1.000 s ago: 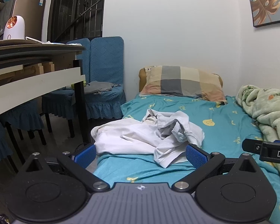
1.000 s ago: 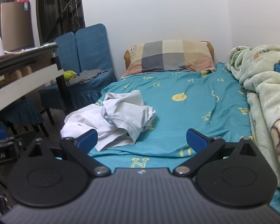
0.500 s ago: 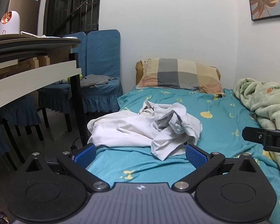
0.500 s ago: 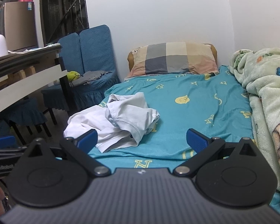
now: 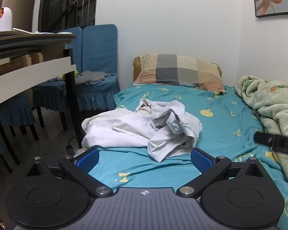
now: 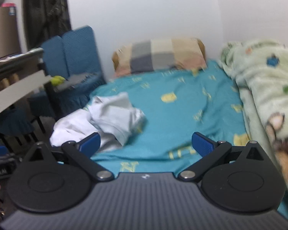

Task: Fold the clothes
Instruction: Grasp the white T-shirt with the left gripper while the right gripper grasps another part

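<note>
— Left claw (image 5: 144, 157) first: what does its own camera show?
— Both blue pads spread wide with nothing between them, low in the frame over the near edge of the bed (image 5: 220, 118). The crumpled white clothes (image 5: 142, 128) lie just beyond the fingertips, in the middle of the frame, heaped on the teal sheet at the bed's left side, one part hanging over that edge.
— What else is in that view?
— A checked pillow (image 5: 178, 74) at the head of the bed, centre of the frame; a pale green blanket (image 5: 274, 103) bunched at the right; blue chairs (image 5: 98, 65) at centre left, and the surface (image 5: 32, 57) at the far left. A black part of the right claw (image 5: 276, 141) pokes in at the right edge.
— And the right wrist view?
— Blurred. That claw (image 6: 146, 145) also stands wide apart, gripping nothing, low in the frame above the sheet. The clothes (image 6: 105, 118) sit at lower left of centre, the left pad overlapping them in the picture; whether it touches them I cannot tell. Pillow (image 6: 159, 57) at upper centre, blanket (image 6: 266, 95) filling the right side.
</note>
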Demonstrator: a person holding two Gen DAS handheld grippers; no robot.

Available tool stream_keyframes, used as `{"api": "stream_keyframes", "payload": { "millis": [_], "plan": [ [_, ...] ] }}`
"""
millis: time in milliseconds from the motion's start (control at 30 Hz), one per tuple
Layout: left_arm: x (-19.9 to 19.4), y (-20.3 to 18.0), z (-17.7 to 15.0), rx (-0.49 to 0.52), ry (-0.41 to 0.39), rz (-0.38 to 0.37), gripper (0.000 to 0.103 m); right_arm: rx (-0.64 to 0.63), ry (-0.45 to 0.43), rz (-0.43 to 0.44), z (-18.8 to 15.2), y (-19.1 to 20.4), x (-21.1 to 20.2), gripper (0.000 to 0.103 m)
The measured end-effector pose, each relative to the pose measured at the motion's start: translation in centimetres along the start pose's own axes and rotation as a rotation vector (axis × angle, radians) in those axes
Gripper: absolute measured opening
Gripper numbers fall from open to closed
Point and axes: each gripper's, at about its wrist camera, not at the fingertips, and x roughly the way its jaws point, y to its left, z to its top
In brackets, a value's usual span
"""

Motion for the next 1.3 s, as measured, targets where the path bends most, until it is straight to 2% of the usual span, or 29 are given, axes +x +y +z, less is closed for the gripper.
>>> {"api": "stream_keyframes", "payload": {
  "millis": [167, 267, 367, 433, 667, 700, 767, 833, 867, 900, 933, 1067, 1200, 1300],
  "plan": [
    [2.4, -0.9, 1.2, 0.0, 0.03, -0.043, 0.102, 0.027, -0.036, 0.017, 0.2, -0.2, -0.9, 0.103],
    [4.5, -1.7, 2.4, -0.016, 0.042, -0.08, 0.102, 0.06, -0.045, -0.001, 0.3, -0.6, -1.5, 0.103],
    [7.5, -2.5, 3.6, -0.046, 0.071, -0.133, 0.1, 0.138, -0.039, -0.004, 0.4, -1.9, -1.7, 0.103],
    [10.1, -3.0, 4.4, -0.07, 0.115, -0.169, 0.095, 0.21, -0.016, -0.008, 0.5, -3.1, -1.5, 0.103],
    [18.6, -4.1, 5.7, -0.173, 0.184, -0.213, 0.089, 0.431, 0.01, -0.027, -0.1, -6.3, -0.7, 0.103],
    [19.8, -4.1, 5.7, -0.195, 0.197, -0.213, 0.086, 0.448, 0.02, -0.027, -0.2, -6.6, -0.2, 0.103],
    [21.9, -4.3, 5.6, -0.208, 0.221, -0.215, 0.072, 0.478, 0.042, -0.019, -0.6, -7.0, 0.8, 0.103],
    [23.9, -4.7, 5.5, -0.202, 0.251, -0.214, 0.044, 0.473, 0.068, -0.01, -0.9, -6.9, 2.2, 0.103],
    [24.7, -4.8, 5.5, -0.198, 0.268, -0.214, 0.035, 0.462, 0.085, -0.007, -1.1, -6.7, 3.0, 0.103],
    [25.1, -5.0, 5.7, -0.191, 0.273, -0.218, 0.017, 0.452, 0.097, 0.003, -1.3, -6.5, 3.5, 0.103],
    [25.4, -5.1, 5.9, -0.183, 0.276, -0.223, 0.014, 0.44, 0.105, 0.018, -1.4, -6.3, 4.0, 0.103],
    [22.9, -5.9, 9.0, -0.149, 0.195, -0.291, 0.01, 0.396, 0.108, 0.086, -1.5, -5.4, 5.3, 0.102],
    [17.7, -6.8, 13.4, -0.094, 0.105, -0.38, 0.009, 0.379, 0.06, 0.211, -1.0, -4.2, 4.9, 0.102],
    [12.8, -7.4, 16.5, -0.101, 0.038, -0.423, 0.008, 0.338, 0.004, 0.31, -0.3, -2.8, 3.7, 0.102]
  ]
}}
